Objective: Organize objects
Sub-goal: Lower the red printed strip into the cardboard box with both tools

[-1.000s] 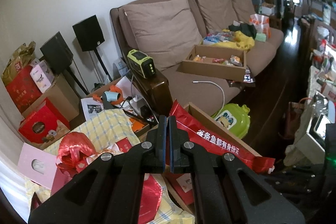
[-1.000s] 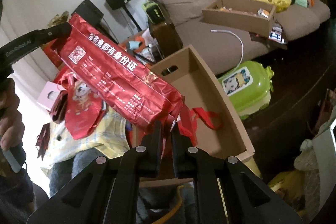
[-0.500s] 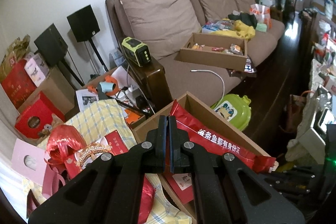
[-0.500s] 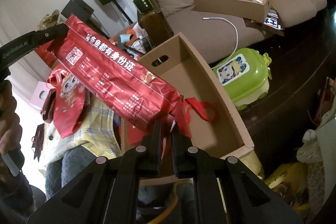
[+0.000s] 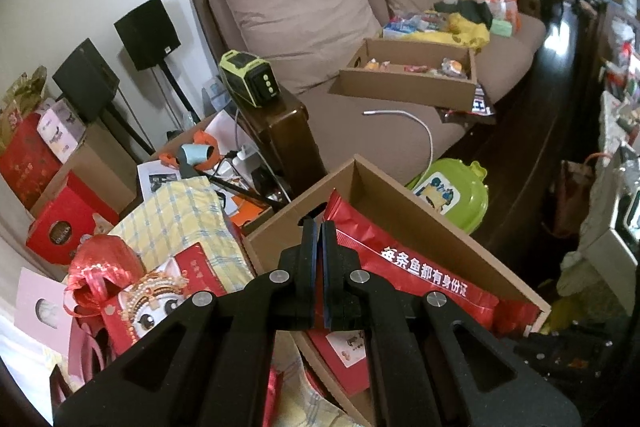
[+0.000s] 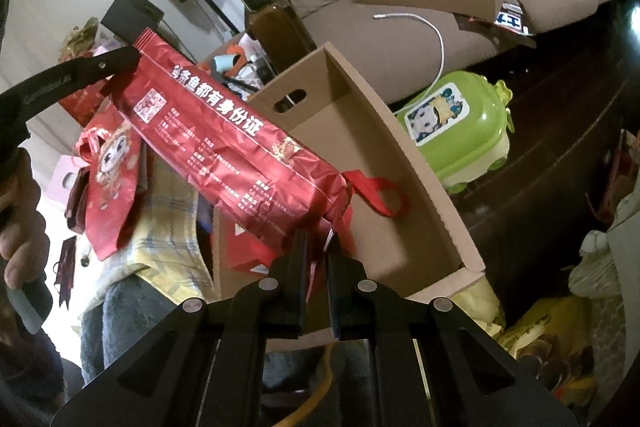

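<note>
A long red foil packet [image 6: 224, 143] with white Chinese writing hangs between both grippers, over the near end of an open cardboard box [image 6: 404, 163]. My left gripper [image 5: 319, 227] is shut on its upper end seal; it also shows in the right wrist view [image 6: 128, 61]. My right gripper [image 6: 317, 241] is shut on the packet's lower end seal. The packet [image 5: 404, 271] slopes down into the box [image 5: 424, 223] in the left wrist view. A red bag with ribbon handles [image 6: 376, 193] lies in the box under the packet.
A green child's case [image 6: 460, 131] stands right of the box. A brown sofa [image 5: 372, 131] holds a second cardboard box [image 5: 408, 79] of small items. Red gift bags [image 5: 140, 303], a yellow checked cloth [image 5: 188, 223] and red boxes [image 5: 60, 227] lie left. Black speakers [image 5: 146, 33] stand by the wall.
Both grippers have carried the red packet lower and closer to the cardboard box. Its lower end now sits nearer the box floor. Both grips are unchanged.
</note>
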Demonstrator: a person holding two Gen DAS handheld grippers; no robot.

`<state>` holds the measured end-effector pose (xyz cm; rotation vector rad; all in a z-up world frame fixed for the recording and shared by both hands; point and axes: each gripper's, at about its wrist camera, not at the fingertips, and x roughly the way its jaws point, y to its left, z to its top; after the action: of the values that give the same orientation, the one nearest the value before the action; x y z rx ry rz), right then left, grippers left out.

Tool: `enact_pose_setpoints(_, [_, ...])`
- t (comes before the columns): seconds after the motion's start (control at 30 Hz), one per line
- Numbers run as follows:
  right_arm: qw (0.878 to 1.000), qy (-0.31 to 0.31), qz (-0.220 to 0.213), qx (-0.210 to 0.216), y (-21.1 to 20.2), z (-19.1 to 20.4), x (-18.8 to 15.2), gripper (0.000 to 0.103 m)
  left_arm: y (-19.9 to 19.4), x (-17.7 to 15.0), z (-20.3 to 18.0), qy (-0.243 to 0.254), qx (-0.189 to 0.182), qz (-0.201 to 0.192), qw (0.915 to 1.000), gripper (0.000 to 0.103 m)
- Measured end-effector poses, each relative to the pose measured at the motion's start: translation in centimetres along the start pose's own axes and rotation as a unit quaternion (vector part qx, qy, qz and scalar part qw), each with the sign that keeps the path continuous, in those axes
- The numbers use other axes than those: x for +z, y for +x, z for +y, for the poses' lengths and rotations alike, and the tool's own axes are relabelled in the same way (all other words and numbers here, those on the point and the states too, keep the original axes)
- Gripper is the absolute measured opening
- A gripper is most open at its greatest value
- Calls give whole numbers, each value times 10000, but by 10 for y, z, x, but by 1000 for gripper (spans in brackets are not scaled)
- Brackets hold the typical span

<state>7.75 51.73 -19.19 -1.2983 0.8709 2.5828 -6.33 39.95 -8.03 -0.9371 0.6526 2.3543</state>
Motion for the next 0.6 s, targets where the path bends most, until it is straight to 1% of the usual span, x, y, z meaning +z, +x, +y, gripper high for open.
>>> enact_pose_setpoints(0.23, [9998,128,142,-45,15,-8,-7,9,27,-3,-10,-10,-61,147,9999,2])
enact_pose_setpoints(0.33, [9995,174,155,-212,20,-12,-9,9,40,-7,-21,105,19,176,9998,2])
enact_pose_setpoints(0.47, [9986,178,191,-461,25,-16,-11,9,55,-10,-29,-11,-26,222,9997,2])
enact_pose_setpoints(0.6, [9984,188,220,-485,28,-18,-13,9,64,-7,-37,15,15,201,9998,3])
